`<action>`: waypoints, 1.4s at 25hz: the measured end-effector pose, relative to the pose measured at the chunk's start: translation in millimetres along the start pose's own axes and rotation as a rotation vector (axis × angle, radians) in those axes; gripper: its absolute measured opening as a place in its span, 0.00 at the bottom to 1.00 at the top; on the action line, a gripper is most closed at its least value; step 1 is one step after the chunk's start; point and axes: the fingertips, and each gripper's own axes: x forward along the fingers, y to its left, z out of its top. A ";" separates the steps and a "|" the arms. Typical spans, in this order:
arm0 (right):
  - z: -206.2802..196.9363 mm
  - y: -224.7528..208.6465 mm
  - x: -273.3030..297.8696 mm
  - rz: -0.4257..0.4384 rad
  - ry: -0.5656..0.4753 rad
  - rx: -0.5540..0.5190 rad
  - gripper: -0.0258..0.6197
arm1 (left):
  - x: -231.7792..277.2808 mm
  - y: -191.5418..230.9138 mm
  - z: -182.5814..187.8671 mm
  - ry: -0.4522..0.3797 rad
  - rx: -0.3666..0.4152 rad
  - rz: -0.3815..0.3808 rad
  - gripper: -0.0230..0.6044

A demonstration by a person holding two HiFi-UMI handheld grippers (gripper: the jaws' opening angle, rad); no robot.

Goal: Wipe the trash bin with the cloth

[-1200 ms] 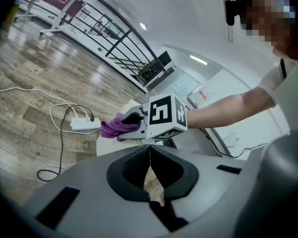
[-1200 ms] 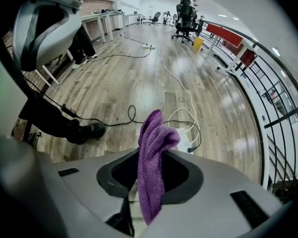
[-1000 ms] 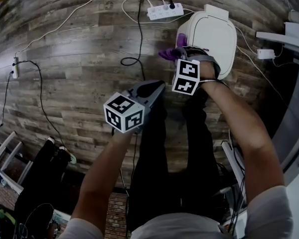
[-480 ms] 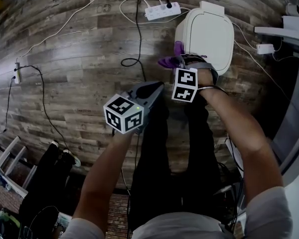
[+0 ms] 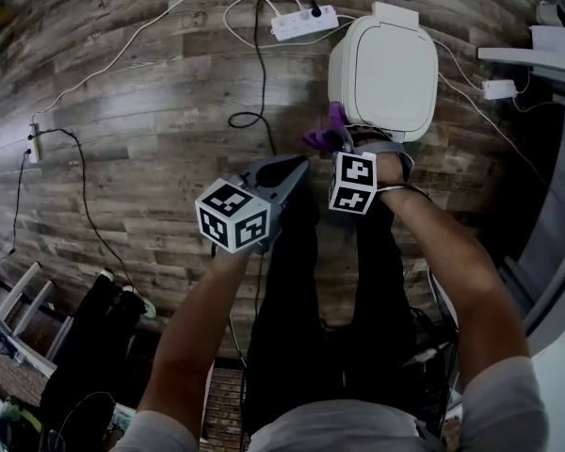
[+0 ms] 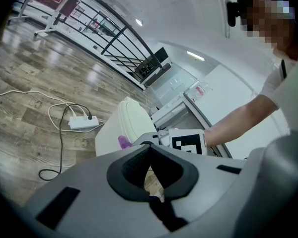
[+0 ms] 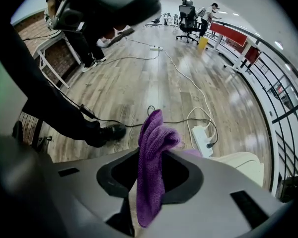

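The right hand-held gripper (image 5: 347, 141) was clamped on the purple cloth (image 5: 324, 132), just beside the near left corner of the white trash bin (image 5: 386, 73). The left hand-held gripper (image 5: 297, 165), jaws together and empty, hovered left of the bin.

Left gripper (image 6: 149, 148) jaws together, empty, tilted down; right gripper (image 7: 150, 157) steeply down, jaws gripping cloth (image 7: 157, 133).

place: open office | signs: swivel chairs (image 7: 187, 15), desk (image 7: 49, 41), plank floor (image 7: 154, 78)
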 end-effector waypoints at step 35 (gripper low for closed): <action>-71.2 -2.7 -180.7 -0.127 -0.473 0.770 0.21 | 56.7 -134.3 54.1 0.058 0.125 -0.128 0.04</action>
